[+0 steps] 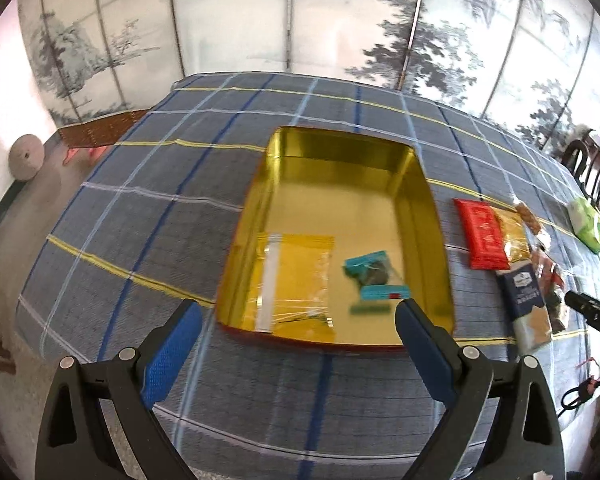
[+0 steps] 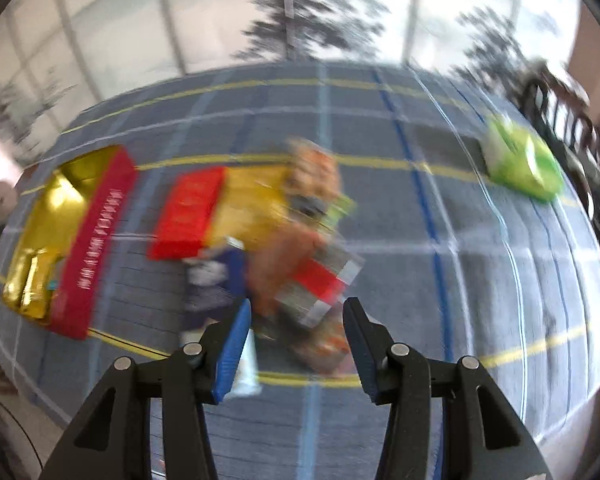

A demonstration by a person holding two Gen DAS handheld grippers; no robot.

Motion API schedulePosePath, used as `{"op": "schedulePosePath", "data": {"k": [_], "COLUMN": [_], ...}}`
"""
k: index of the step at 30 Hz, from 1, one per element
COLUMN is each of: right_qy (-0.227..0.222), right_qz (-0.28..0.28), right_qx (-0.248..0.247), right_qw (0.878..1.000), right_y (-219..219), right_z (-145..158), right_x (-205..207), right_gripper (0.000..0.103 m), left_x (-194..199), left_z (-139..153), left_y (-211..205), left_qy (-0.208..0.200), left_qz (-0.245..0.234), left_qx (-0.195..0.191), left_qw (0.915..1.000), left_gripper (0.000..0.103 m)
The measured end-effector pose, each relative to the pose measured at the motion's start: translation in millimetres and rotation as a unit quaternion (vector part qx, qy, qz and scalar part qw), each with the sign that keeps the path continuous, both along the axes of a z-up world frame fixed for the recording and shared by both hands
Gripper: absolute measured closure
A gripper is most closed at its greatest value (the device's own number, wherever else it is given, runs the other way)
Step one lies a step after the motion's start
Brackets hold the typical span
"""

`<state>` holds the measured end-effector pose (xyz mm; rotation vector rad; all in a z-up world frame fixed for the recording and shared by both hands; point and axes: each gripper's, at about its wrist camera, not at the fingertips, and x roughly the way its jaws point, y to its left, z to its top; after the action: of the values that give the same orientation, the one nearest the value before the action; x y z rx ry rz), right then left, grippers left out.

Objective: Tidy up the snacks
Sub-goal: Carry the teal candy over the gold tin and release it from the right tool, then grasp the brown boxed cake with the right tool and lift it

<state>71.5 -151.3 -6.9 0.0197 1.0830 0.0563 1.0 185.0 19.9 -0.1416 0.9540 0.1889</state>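
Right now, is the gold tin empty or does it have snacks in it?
Partly filled: the gold tin holds a yellow packet and a teal packet.

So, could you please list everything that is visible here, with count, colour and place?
rectangular gold metal tin: one, gold inside, red outside, middle of table
yellow clear-fronted packet: one, in tin, near left
small teal packet: one, in tin, near right
flat red packet: one, on cloth right of tin
gold crinkly packet: one, beside red packet
dark blue packet: one, nearer than red packet
green packet: one, far right
grey checked tablecloth: one, covering table
left tongs: open, empty, above tin's near edge
right tongs: open, empty, above snack pile
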Motion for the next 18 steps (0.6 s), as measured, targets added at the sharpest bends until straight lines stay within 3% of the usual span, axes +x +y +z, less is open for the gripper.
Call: {"op": "schedulePosePath", "data": {"k": [11,18], "right_qy": [0.032,0.040], "right_qz": [-0.024,-0.022], "right_qx": [-0.009,-0.007], "right_qw": [0.999,0.999], "right_y": [-6.6,-14.9], "right_z": [-33.9,-39.9], "right_x": [0.8,-1.5], "right_gripper": [0.054,0.054], "left_x": [-4.0,-3.1], "left_z": [-5.2,-7.6], "left_y": [-9.0,-15.7], "left_qy": [0.008,0.015], "left_qz": [-0.006,-0.009], "left_qx": [-0.004,-0.006], "left_qw": [0.9999,0.9998], "left_gripper": [0.007,0.007]}}
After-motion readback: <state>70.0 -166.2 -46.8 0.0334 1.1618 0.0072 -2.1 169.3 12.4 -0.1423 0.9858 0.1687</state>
